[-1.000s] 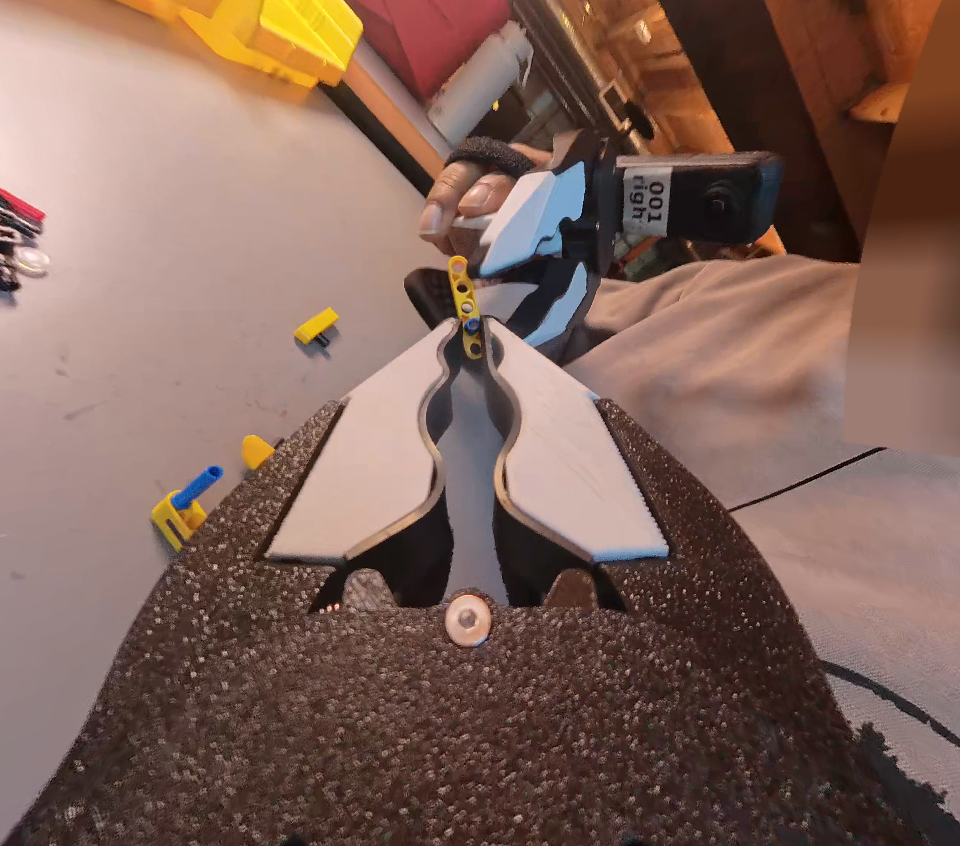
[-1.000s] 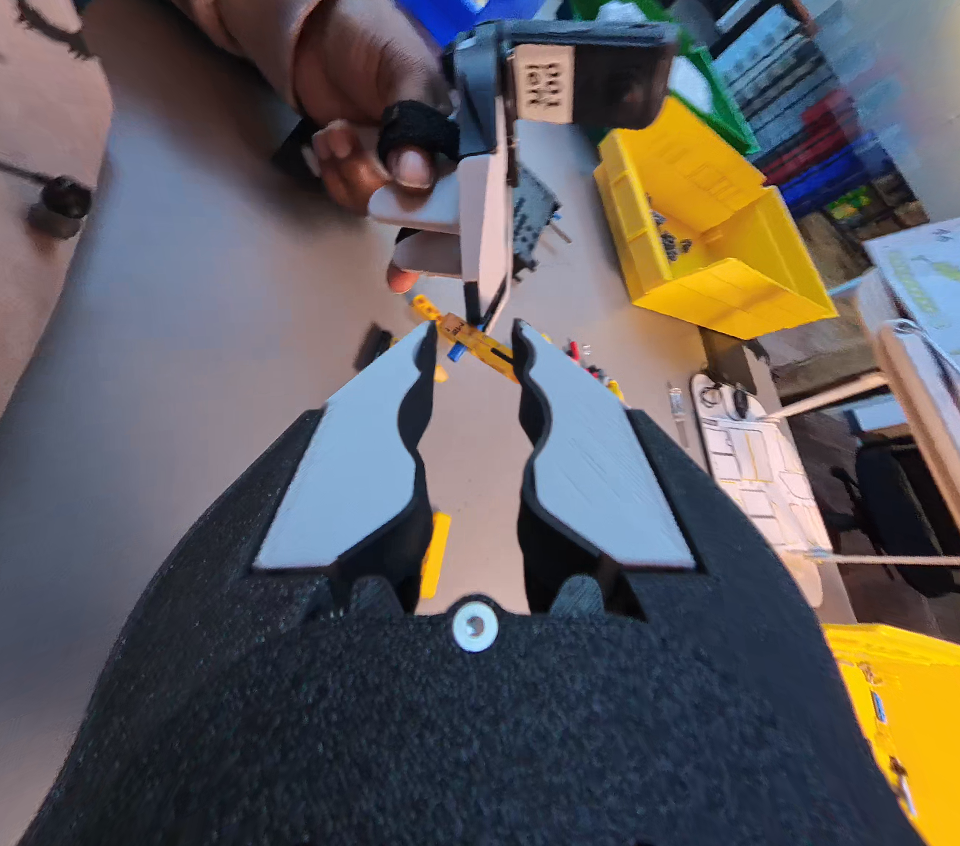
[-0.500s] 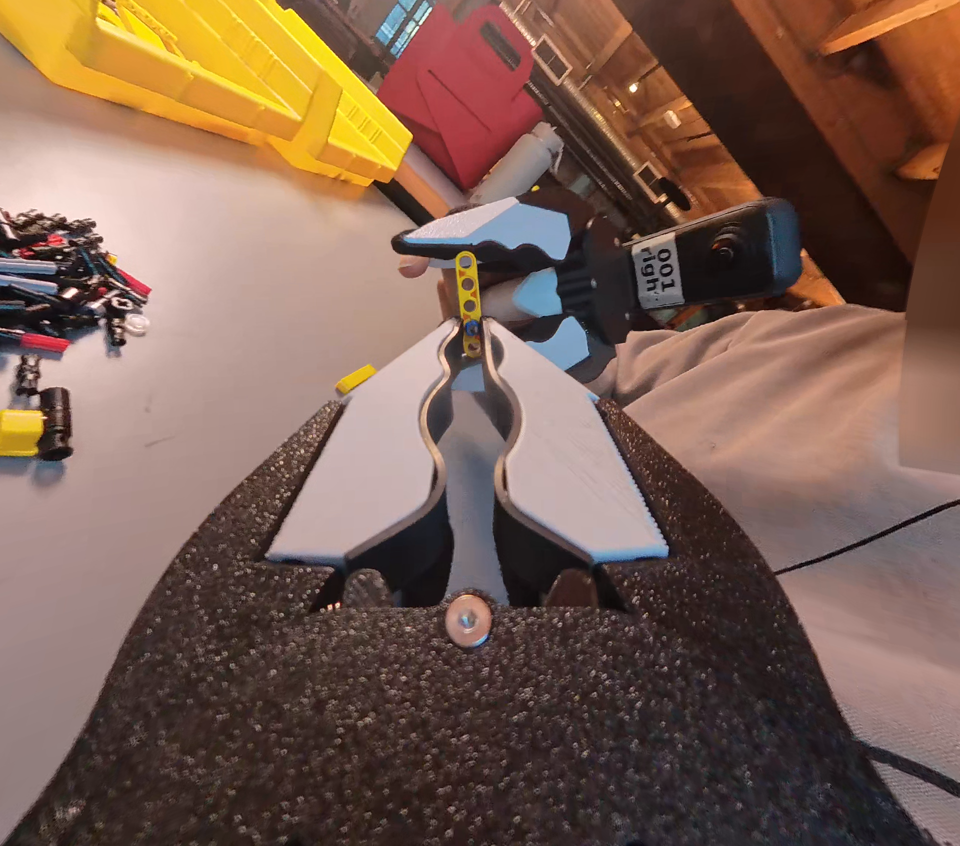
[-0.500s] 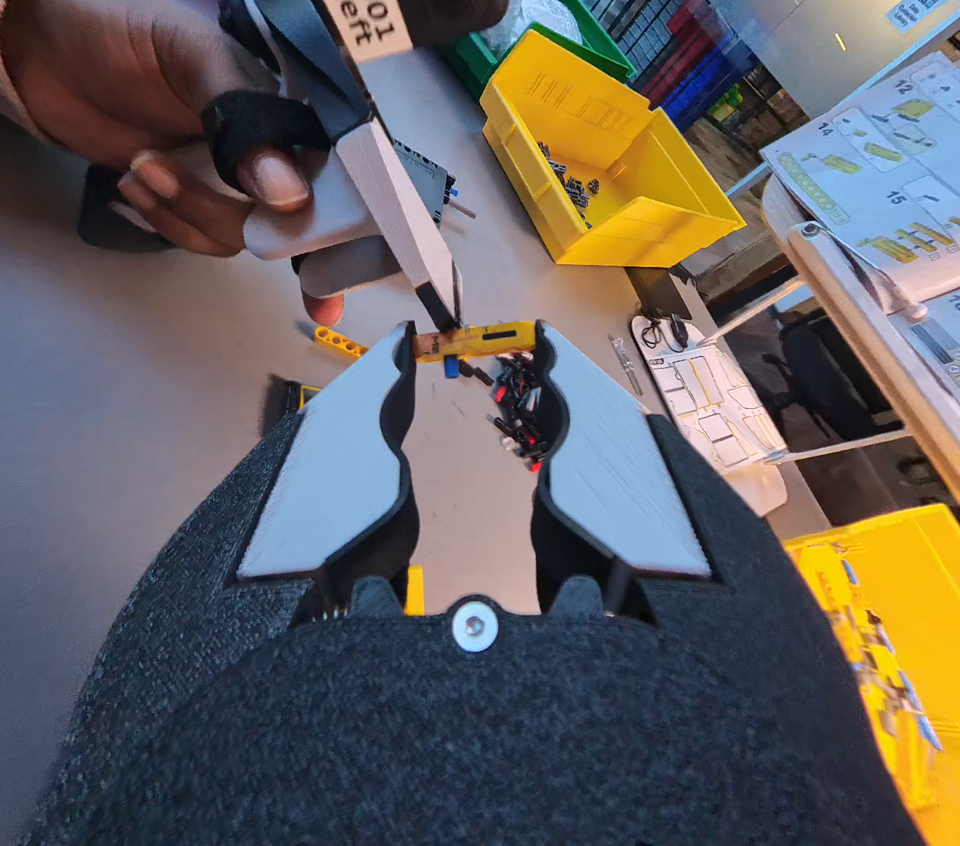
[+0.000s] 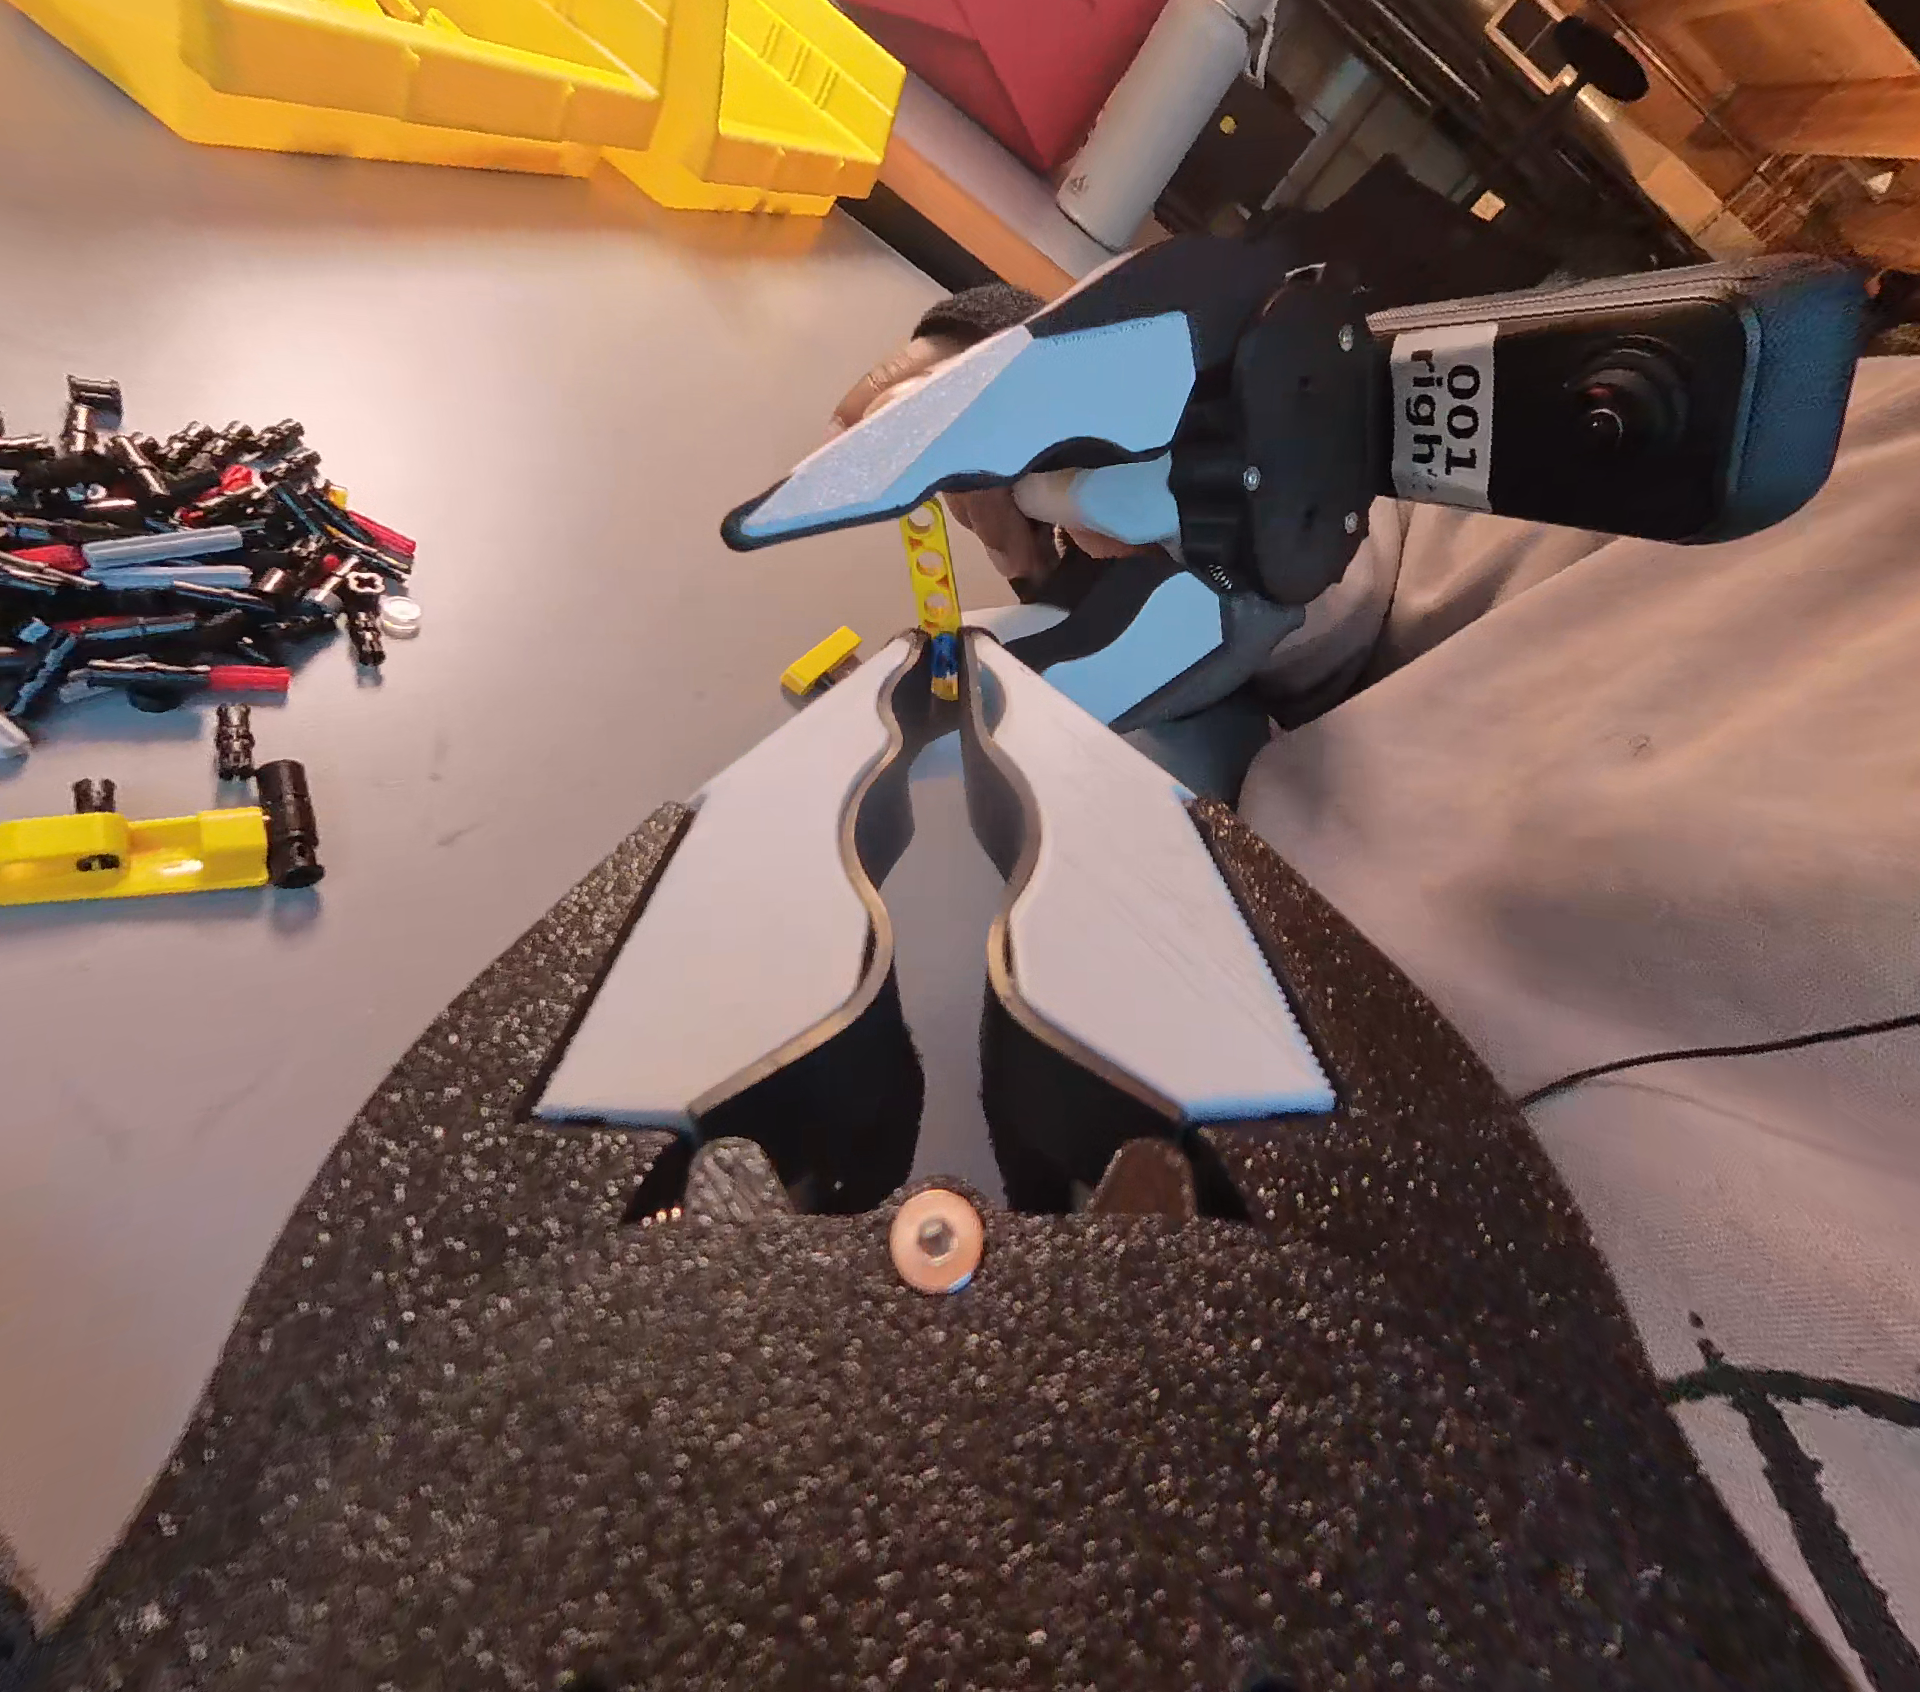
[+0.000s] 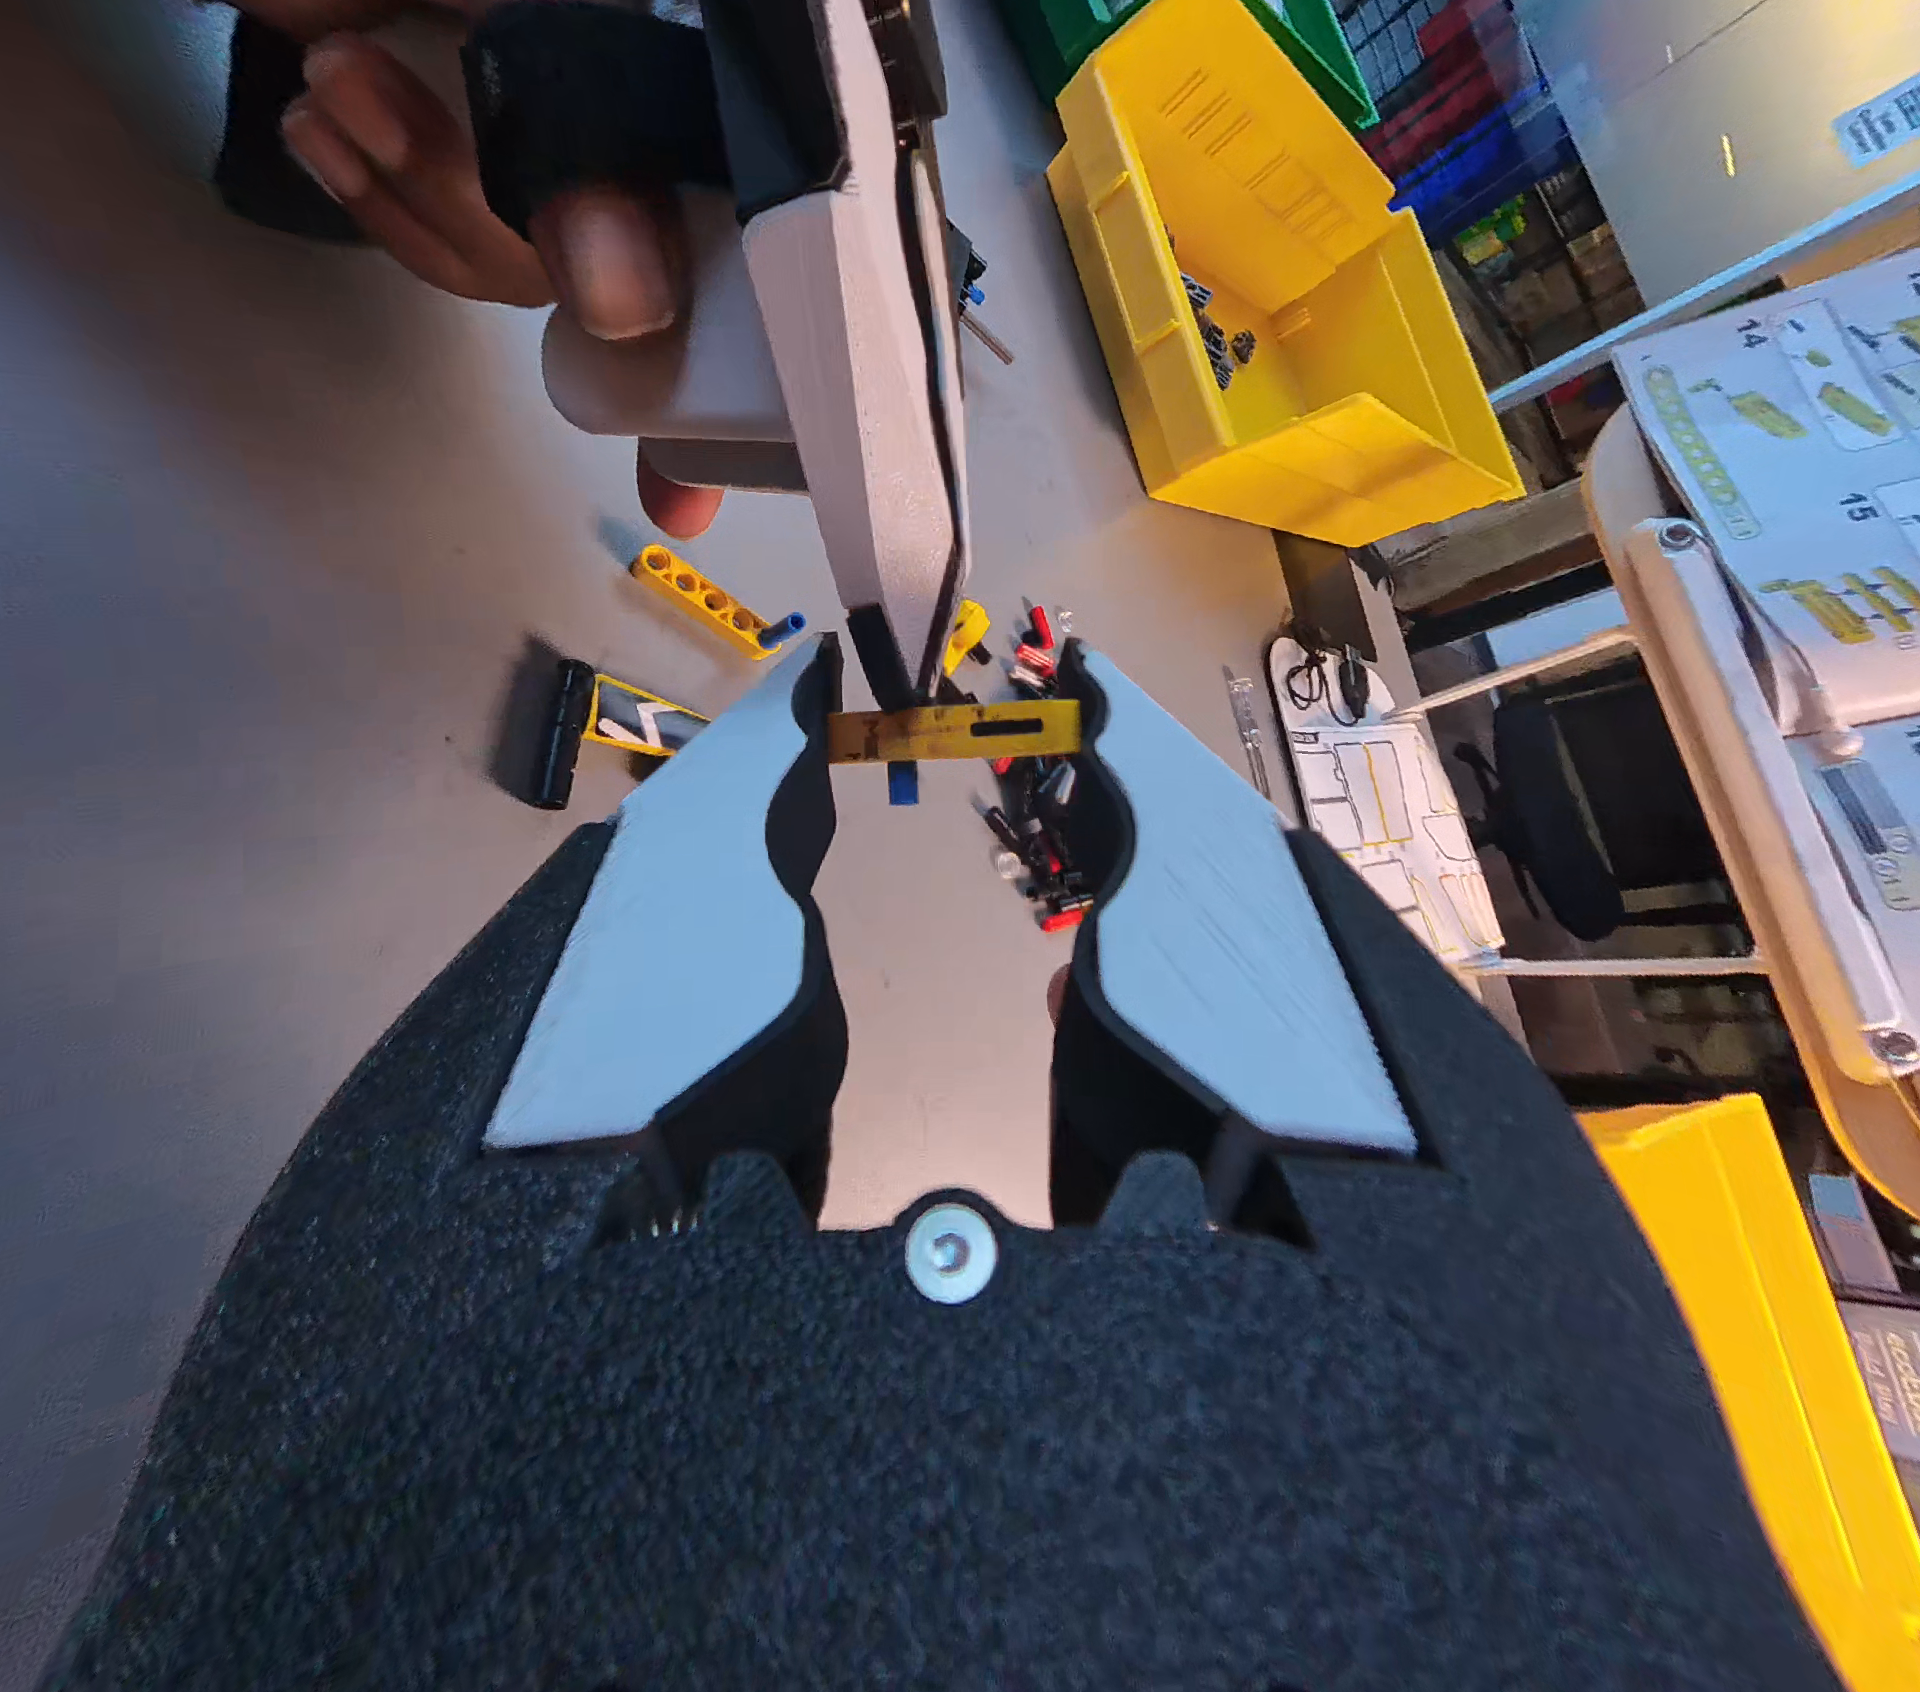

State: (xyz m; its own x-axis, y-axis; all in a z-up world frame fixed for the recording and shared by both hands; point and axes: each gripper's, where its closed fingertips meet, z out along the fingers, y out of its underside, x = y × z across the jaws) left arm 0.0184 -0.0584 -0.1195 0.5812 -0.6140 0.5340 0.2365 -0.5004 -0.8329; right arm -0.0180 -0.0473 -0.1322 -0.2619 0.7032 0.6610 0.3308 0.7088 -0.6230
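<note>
1. Left wrist view: the left gripper (image 5: 943, 655) pinches the yellow holed beam (image 5: 931, 572) at its lower end, upright, presenting it.
2. Right wrist view: the right gripper (image 6: 954, 692), part-open, spans the beam's ends, apparently bracing it above the table (image 6: 312, 499).

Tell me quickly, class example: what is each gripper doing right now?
Left gripper: shut on one end of the yellow beam.
Right gripper: closed on the same yellow beam, fingertips touching both its ends.
</note>
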